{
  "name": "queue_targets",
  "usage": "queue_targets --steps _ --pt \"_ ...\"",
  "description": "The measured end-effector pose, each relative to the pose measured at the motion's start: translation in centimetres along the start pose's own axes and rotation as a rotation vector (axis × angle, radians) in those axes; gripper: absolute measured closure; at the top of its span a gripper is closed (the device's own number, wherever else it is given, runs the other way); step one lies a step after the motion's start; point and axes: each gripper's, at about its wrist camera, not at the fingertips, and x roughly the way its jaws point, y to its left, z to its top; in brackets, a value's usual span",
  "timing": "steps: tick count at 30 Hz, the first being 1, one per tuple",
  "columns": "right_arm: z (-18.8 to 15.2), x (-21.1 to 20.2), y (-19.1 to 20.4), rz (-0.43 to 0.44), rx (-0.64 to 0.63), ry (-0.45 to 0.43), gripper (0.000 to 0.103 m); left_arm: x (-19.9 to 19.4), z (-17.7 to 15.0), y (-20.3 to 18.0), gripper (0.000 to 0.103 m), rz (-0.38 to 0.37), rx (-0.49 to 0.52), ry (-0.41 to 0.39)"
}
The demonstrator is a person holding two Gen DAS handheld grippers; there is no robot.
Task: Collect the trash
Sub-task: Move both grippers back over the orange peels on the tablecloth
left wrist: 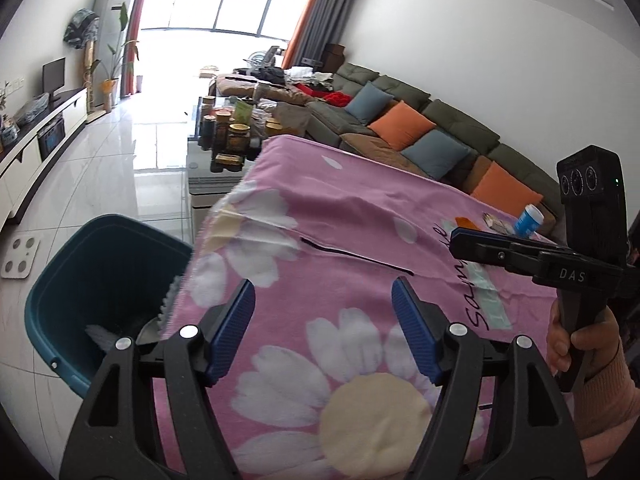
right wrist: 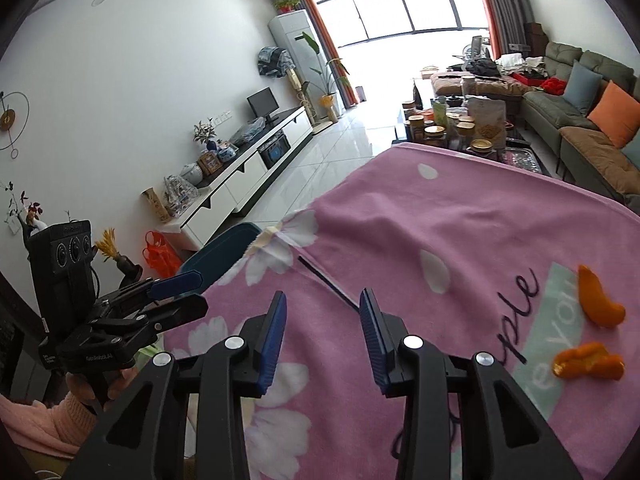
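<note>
A pink flowered cloth (left wrist: 352, 248) covers the table. A teal bin (left wrist: 96, 280) stands on the floor at its left edge, with white scraps inside; its rim shows in the right wrist view (right wrist: 224, 248). My left gripper (left wrist: 324, 320) is open and empty over the cloth's left part. My right gripper (right wrist: 323, 320) is open and empty above the cloth. Two orange peel pieces (right wrist: 600, 300) (right wrist: 588, 364) lie to its right. In the left wrist view, an orange scrap (left wrist: 466, 222), a wrapper (left wrist: 496, 224) and a blue-white bottle (left wrist: 528, 220) lie behind the right gripper (left wrist: 460, 242).
A coffee table with jars (left wrist: 232, 132) stands beyond the cloth. A sofa with cushions (left wrist: 420, 128) runs along the right. A white TV cabinet (right wrist: 248, 176) lines the left wall. A white scale (left wrist: 20, 258) lies on the tiled floor.
</note>
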Motion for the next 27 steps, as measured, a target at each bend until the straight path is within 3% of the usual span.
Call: queue_targets --steps 12,27 --pt "-2.5 -6.8 -10.4 -0.179 0.199 -0.100 0.067 7.2 0.2 -11.8 0.034 -0.169 0.208 0.116" --pt "-2.2 -6.3 -16.3 -0.233 0.275 -0.089 0.067 14.4 1.9 -19.8 0.041 -0.278 0.328 0.226"
